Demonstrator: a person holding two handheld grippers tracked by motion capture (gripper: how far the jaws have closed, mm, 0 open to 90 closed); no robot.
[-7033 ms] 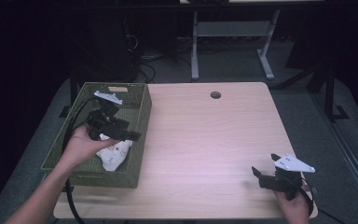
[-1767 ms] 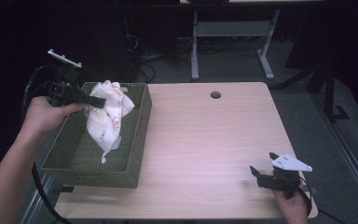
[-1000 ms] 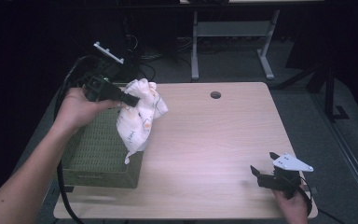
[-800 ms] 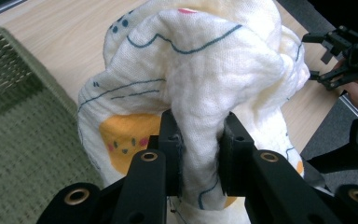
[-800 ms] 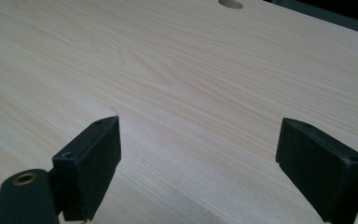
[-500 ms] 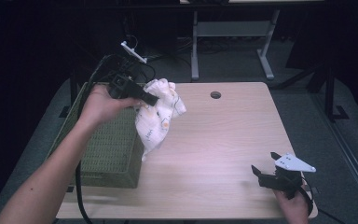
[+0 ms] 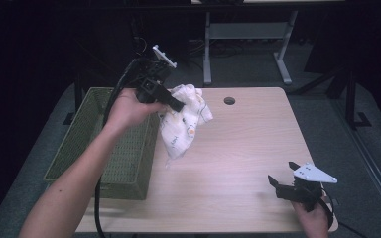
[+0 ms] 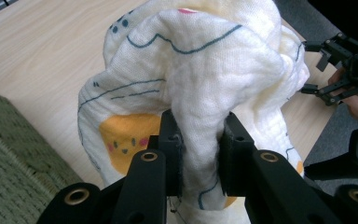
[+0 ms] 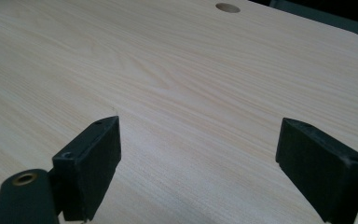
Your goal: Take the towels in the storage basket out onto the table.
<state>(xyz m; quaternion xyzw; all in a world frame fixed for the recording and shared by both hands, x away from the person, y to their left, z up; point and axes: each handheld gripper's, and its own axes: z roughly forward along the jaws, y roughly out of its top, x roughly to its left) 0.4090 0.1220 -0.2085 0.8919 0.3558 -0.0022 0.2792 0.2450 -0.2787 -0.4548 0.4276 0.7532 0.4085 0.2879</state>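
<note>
A white cloth (image 7: pixel 184 121) with blue lines and orange cartoon prints hangs in the air above the table's left part, just right of the green basket (image 7: pixel 104 148). My left gripper (image 7: pixel 177 105) is shut on its bunched top; in the left gripper view the cloth (image 8: pixel 200 70) bulges out between the two black jaws (image 8: pixel 199 149). My right gripper (image 7: pixel 278 186) rests near the table's front right corner, jaws wide apart. In the right gripper view it (image 9: pixel 198 158) has only bare wood between its fingers.
The light wooden table (image 7: pixel 238 148) has a round cable hole (image 7: pixel 229 100) near its far edge. The woven green basket stands along the table's left side. A metal stand (image 7: pixel 248 44) and dark floor lie beyond the table.
My left gripper has lifted the cloth out of the basket and carried it right and farther from me, over the table. The right gripper has stayed put.
</note>
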